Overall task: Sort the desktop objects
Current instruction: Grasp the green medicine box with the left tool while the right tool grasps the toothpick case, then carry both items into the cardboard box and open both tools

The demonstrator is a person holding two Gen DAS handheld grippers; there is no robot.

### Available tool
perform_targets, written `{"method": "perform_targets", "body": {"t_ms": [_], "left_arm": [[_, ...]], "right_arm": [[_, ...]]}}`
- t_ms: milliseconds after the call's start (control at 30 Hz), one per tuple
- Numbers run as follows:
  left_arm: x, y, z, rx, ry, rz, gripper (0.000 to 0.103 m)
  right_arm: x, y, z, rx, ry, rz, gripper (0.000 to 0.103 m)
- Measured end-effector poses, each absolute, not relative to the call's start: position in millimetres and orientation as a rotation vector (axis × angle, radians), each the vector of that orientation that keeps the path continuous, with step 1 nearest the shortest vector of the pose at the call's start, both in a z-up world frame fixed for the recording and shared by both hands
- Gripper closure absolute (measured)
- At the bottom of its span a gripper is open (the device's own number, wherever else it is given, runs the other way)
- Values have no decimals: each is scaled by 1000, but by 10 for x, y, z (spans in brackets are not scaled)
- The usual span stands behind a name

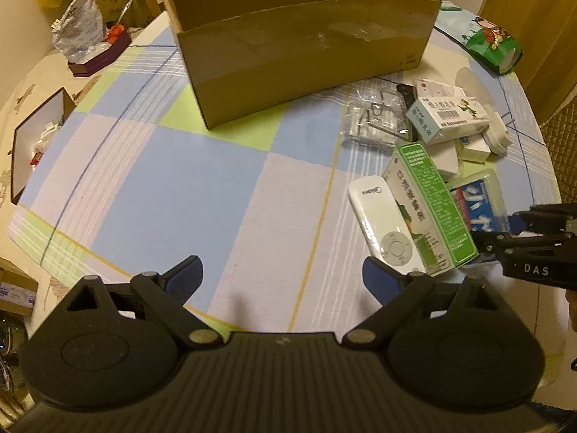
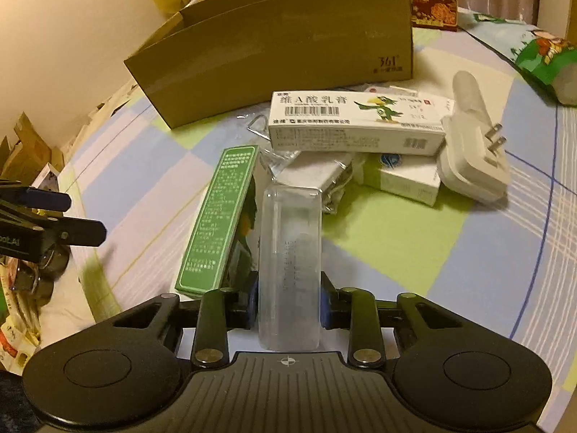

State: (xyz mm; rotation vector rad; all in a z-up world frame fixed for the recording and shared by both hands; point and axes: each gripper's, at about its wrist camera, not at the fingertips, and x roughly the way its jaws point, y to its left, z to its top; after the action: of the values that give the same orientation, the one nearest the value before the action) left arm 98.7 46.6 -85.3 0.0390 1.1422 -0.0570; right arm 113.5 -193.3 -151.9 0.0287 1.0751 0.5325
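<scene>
My right gripper point(image 2: 288, 306) is shut on a clear plastic case point(image 2: 290, 245), its pads pressing the case's two long sides, low over the cloth. A green medicine box point(image 2: 216, 216) lies just left of the case. Behind them is a pile: a white box with a parrot print point(image 2: 357, 122), a white plug adapter point(image 2: 472, 166) and small white boxes. A white remote point(image 1: 382, 220) lies beside the green box point(image 1: 429, 209). My left gripper point(image 1: 281, 274) stands open over bare cloth, holding nothing. An open cardboard box point(image 1: 303, 61) stands at the back.
A clear bag of metal hooks point(image 1: 375, 119) lies near the cardboard box. A green snack bag point(image 1: 490, 43) sits at the far right. A purple tray with a crumpled bag point(image 1: 97, 50) and a dark open box point(image 1: 36, 140) are at the left. The checked tablecloth point(image 1: 202, 180) covers a round table.
</scene>
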Motion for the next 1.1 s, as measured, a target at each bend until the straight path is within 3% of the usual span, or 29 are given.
{"method": "perform_targets", "body": {"t_ms": [633, 700, 800, 833, 867, 933, 1100], "left_arm": [[1418, -579, -967, 41, 1150, -262, 9], [1484, -682, -1044, 74, 1164, -255, 13], [1571, -813, -1166, 129, 1191, -233, 29], [1591, -838, -1204, 145, 1201, -224, 36], [1607, -854, -1242, 156, 1209, -216, 50], [1631, -848, -1300, 158, 1231, -208, 64], [1607, -729, -1227, 139, 1225, -226, 71]], "right_arm": [[791, -2636, -1190, 103, 1054, 334, 72], [744, -2695, -1180, 110, 1053, 321, 72], [699, -2773, -1183, 120, 1056, 301, 72], [686, -2799, -1183, 124, 1057, 296, 72], [674, -2825, -1184, 128, 1058, 292, 72], [657, -2862, -1185, 136, 1060, 286, 72], [664, -2909, -1191, 159, 1071, 279, 72]]}}
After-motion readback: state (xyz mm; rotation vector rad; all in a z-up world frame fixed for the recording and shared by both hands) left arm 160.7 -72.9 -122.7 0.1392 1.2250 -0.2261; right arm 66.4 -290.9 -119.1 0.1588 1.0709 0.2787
